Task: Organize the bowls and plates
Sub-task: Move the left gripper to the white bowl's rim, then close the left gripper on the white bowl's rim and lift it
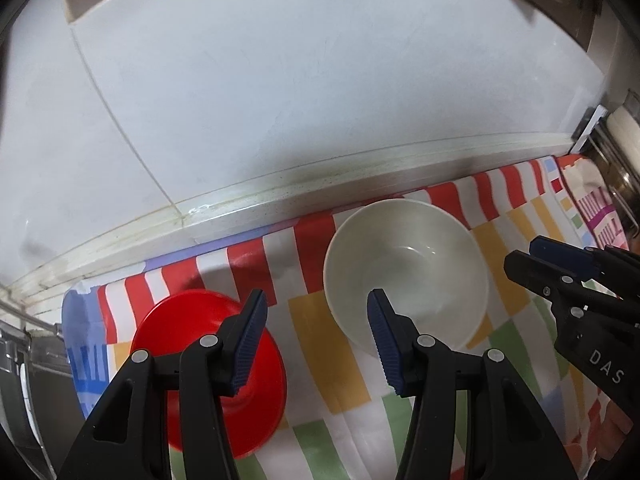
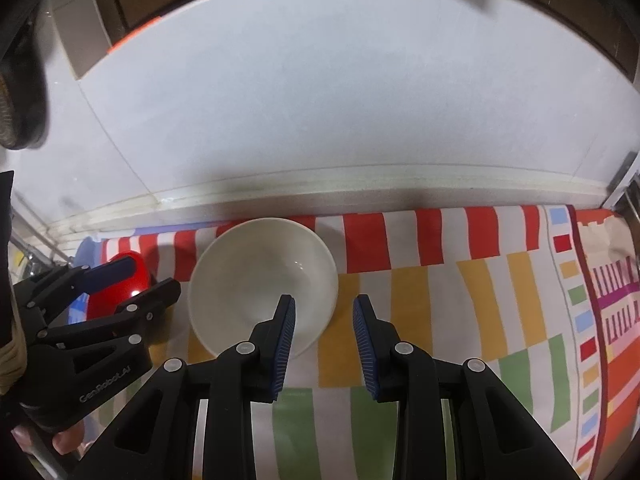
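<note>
While each hand-held gripper (image 1: 316, 336) (image 2: 324, 338) gapes empty, the white bowl (image 1: 406, 276) sits upright, glossy.

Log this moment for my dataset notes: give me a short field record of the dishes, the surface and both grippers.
surface: striped multicolour cloth on a counter by a white wall
white round bowl: upright, empty, on the cloth
red round plate: flat on the cloth, left of the bowl, apart from it
left gripper: open, holding nothing
right gripper: open, holding nothing

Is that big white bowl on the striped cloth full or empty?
Empty: the white bowl sits upright on the striped cloth, its bare glossy inside visible down to the bottom.
</note>
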`<state>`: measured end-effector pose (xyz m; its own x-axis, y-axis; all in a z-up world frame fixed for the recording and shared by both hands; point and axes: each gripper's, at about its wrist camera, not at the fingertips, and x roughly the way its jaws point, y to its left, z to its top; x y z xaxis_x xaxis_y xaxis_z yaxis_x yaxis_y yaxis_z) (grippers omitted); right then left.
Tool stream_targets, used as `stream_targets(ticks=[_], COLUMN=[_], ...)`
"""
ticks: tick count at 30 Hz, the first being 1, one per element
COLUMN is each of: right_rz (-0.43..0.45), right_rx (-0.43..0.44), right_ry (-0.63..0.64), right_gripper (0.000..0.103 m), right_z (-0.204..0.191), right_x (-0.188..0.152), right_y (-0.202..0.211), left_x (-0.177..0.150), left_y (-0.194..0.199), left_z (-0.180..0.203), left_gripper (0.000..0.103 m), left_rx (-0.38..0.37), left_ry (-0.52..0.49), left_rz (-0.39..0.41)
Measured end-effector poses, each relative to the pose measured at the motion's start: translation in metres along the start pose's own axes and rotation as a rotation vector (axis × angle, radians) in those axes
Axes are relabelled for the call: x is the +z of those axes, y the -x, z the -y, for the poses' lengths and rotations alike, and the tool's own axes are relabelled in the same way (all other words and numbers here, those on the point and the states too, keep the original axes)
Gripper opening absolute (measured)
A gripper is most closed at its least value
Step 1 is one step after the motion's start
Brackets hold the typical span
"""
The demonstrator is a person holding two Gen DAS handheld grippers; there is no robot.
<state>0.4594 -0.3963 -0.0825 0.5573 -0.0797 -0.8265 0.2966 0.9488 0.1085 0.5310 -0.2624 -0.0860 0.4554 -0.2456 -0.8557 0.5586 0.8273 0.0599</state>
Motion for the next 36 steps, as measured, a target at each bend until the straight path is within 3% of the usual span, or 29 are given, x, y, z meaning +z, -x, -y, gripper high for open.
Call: stream_targets(ticks=[16, 24, 30, 36], right_rz=[-0.108, -0.144, -0.155, -0.169], right_rx=[0.025, 0.039, 0.040, 0.047], right_ry=[-0.022, -0.031, -0.035, -0.088], right_gripper=[0.031, 0.030, 0.017, 0.011], right_z=[0.004, 0.003, 0.004, 0.009], right_x=[0.004, 0.005, 0.005, 0.006], right_y=[-0.057, -0.077, -0.081, -0.084], left_x=[0.008, 0.013, 0.017, 0.021], left_y=[-0.058, -0.072, -0.078, -0.078], left_z=[0.001, 0.009, 0.016, 0.020], left_gripper=[0.049, 0.034, 0.016, 0.015], left_rx=[0.018, 0.025, 0.023, 0.028], left_ry=[-0.008, -0.034, -0.069, -0.063], left_rz=[-0.086, -0.107, -0.110, -0.104])
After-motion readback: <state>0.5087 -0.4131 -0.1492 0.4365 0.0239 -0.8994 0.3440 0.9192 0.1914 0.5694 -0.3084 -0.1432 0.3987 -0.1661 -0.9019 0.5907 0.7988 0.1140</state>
